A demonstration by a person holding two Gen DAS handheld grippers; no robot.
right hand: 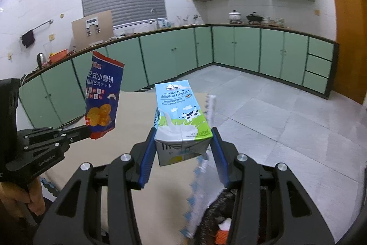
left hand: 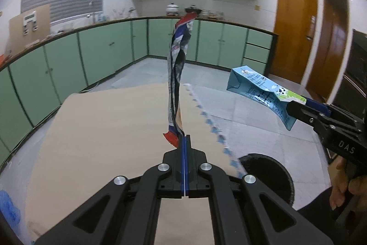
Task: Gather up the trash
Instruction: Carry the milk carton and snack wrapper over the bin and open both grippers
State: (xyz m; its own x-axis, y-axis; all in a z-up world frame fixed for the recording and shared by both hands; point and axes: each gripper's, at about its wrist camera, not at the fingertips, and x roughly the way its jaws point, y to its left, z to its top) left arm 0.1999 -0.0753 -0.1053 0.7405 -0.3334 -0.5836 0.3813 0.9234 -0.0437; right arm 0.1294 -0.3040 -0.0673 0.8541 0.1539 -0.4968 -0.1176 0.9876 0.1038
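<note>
My left gripper (left hand: 184,139) is shut on the bottom edge of a blue and red biscuit wrapper (left hand: 177,75), which stands upright above the table. The same wrapper (right hand: 103,98) shows face-on at the left of the right wrist view, pinched by the left gripper (right hand: 86,129). My right gripper (right hand: 183,144) is shut on a blue and green milk carton (right hand: 181,116), its blue pads pressing both sides. From the left wrist view the carton (left hand: 261,91) hangs in the air at the right, held by the right gripper (left hand: 292,110).
A beige table (left hand: 103,130) with a white, blue-trimmed cloth edge (left hand: 206,121) lies below. A black round bin (left hand: 270,173) sits beside the table at the lower right; in the right wrist view the bin (right hand: 220,217) holds some trash. Green cabinets (right hand: 240,52) line the walls.
</note>
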